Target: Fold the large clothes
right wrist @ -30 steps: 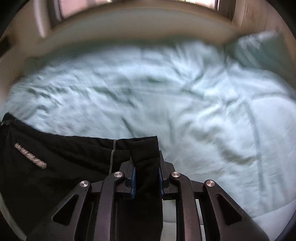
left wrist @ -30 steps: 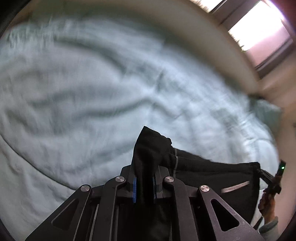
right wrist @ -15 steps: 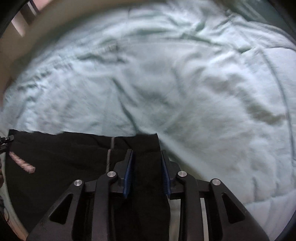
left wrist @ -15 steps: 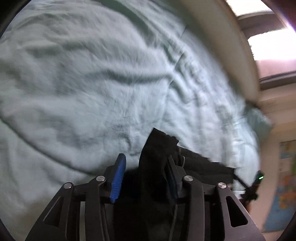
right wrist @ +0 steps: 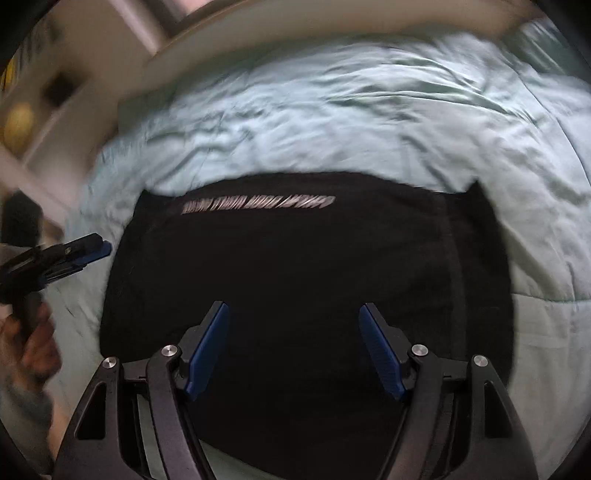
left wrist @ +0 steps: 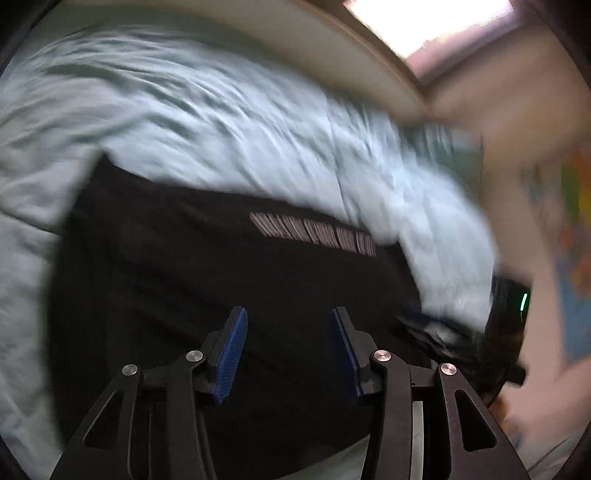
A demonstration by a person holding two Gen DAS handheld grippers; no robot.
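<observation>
A black garment (left wrist: 229, 273) with a line of pale lettering (left wrist: 314, 232) lies folded flat on the pale green bed cover (left wrist: 184, 110). It also shows in the right wrist view (right wrist: 306, 266). My left gripper (left wrist: 288, 317) is open and empty, held just above the garment's near part. My right gripper (right wrist: 293, 312) is open and empty above the same garment. The left gripper also shows at the left edge of the right wrist view (right wrist: 74, 253), beside the garment's left edge.
The bed's cream frame (left wrist: 332, 48) runs along the far side, under a bright window (left wrist: 424, 22). A pillow (right wrist: 546, 48) lies at the far right. A coloured poster (left wrist: 569, 221) hangs on the wall. A shelf (right wrist: 44, 110) stands at the left.
Both grippers have let go of the black garment and opened wide. The garment now lies spread flat on the bed, and both grippers have pulled back above it.
</observation>
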